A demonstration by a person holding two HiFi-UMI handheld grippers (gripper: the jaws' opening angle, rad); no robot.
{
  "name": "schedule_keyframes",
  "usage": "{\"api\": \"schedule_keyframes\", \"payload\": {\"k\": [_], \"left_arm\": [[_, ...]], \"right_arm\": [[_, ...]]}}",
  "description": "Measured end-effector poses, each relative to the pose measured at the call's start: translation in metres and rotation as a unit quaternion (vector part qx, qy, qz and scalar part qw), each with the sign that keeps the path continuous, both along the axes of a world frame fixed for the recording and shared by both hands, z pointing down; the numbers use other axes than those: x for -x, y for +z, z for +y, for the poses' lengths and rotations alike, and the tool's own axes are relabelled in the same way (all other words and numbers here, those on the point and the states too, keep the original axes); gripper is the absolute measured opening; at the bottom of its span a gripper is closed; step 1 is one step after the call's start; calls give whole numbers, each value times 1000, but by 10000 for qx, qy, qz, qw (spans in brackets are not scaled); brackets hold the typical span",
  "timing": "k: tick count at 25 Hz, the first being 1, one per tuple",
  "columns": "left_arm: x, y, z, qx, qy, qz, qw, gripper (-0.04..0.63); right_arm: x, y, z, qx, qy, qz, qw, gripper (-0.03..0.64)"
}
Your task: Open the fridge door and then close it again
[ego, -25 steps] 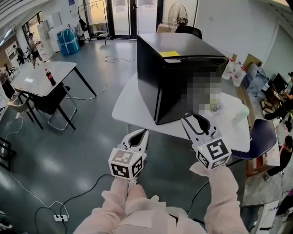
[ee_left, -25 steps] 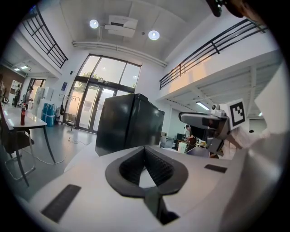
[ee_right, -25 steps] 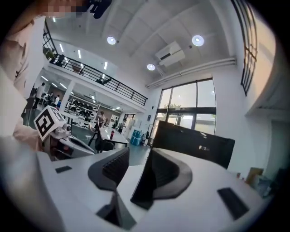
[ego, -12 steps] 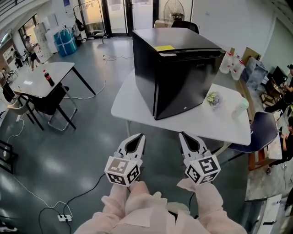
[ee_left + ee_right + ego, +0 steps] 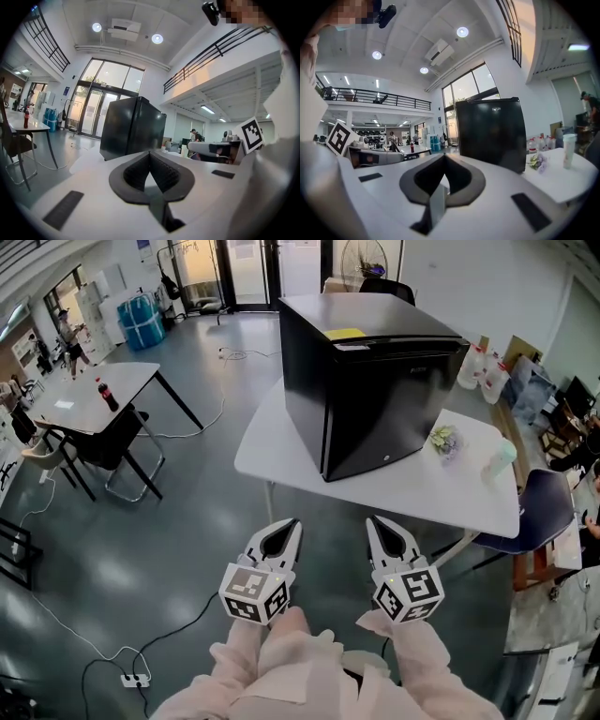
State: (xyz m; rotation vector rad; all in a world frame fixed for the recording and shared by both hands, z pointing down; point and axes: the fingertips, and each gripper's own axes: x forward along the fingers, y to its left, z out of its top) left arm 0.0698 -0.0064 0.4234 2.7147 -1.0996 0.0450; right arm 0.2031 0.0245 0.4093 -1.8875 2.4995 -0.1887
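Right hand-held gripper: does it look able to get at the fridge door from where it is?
Probably yes, after moving forward. The right hand-held gripper hangs short of the table, apart from the fridge door, with nothing between them. Its jaws have just closed, empty.

Left gripper's (image 5: pixel 150 153) jaws together, fridge (image 5: pixel 131 127) beyond

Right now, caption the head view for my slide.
Left gripper and right gripper, its fingers just closed on nothing, hang shut before the closed fridge on the white table.

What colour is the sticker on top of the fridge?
Yellow. The sticker on the fridge shows best in the head view.
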Motion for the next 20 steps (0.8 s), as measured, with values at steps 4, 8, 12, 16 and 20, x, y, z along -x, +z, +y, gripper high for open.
{"api": "schedule_keyframes", "payload": {"k": [4, 8, 12, 16, 20], "left_arm": [[4, 2, -4, -70, -106, -129, 9998, 11], [8, 3, -6, -69, -205, -161, 9996, 11], [12, 2, -9, -77, -267, -151, 9995, 11], [14, 0, -10, -91, -278, -116, 9995, 11], [17, 0, -10, -85, -302, -123, 9994, 11]], "right_arm": [[-2, 0, 0, 14, 44, -14, 10000, 8], [-3, 0, 1, 13, 75, 21, 10000, 8], [0, -1, 0, 20, 33, 60, 10000, 8], [5, -1, -2, 15, -8, 77, 10000, 8], [7, -1, -3, 37, -24, 48, 10000, 8]]}}
